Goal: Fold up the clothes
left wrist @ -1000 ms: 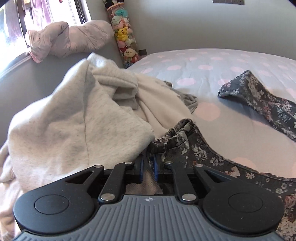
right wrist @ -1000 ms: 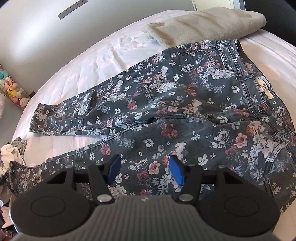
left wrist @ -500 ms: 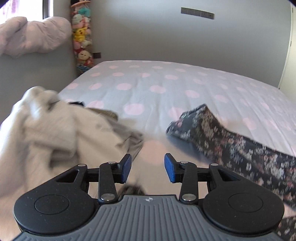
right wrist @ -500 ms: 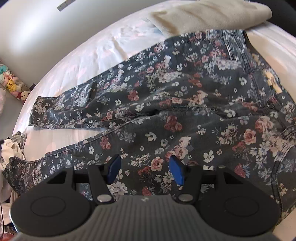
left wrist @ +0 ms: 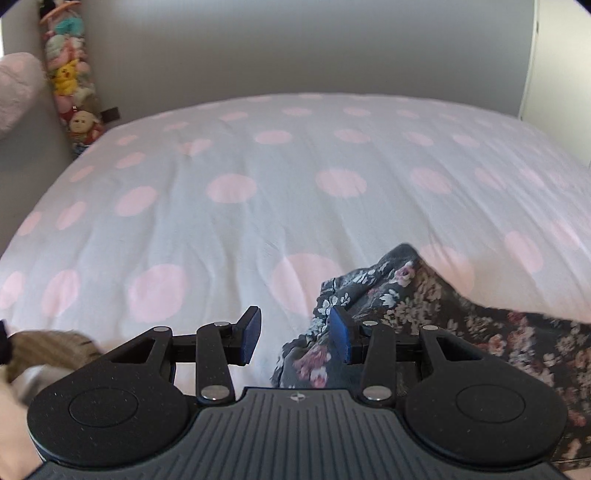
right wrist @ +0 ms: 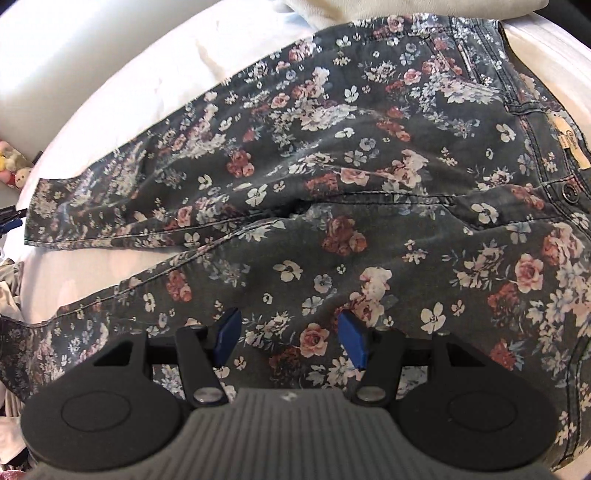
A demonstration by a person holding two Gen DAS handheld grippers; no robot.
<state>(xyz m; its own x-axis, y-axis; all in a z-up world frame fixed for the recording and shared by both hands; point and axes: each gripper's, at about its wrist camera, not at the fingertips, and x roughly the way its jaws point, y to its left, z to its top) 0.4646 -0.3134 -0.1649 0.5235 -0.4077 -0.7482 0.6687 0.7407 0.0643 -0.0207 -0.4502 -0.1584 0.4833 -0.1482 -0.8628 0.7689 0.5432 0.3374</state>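
Dark floral jeans (right wrist: 351,177) lie spread flat on the bed, waistband to the right and both legs running left. My right gripper (right wrist: 290,332) hovers open just above the near leg's thigh, with only cloth beneath it. In the left wrist view my left gripper (left wrist: 295,334) is open over the bedspread. The hem end of one floral jeans leg (left wrist: 373,291) lies crumpled against its right finger (left wrist: 340,334), partly between the jaws. The left gripper's tip (right wrist: 9,221) shows at the far leg's hem in the right wrist view.
The bed (left wrist: 258,177) has a pale cover with pink dots. A beige garment (right wrist: 369,7) lies beyond the waistband. A heap of light clothes (left wrist: 33,354) sits at my left. Stuffed toys (left wrist: 70,88) hang in the far left corner by the grey wall.
My left gripper let go of the near jeans leg hem, opened, and swung right from the clothes heap to the other leg's hem. The right gripper moved closer over the jeans, still open.
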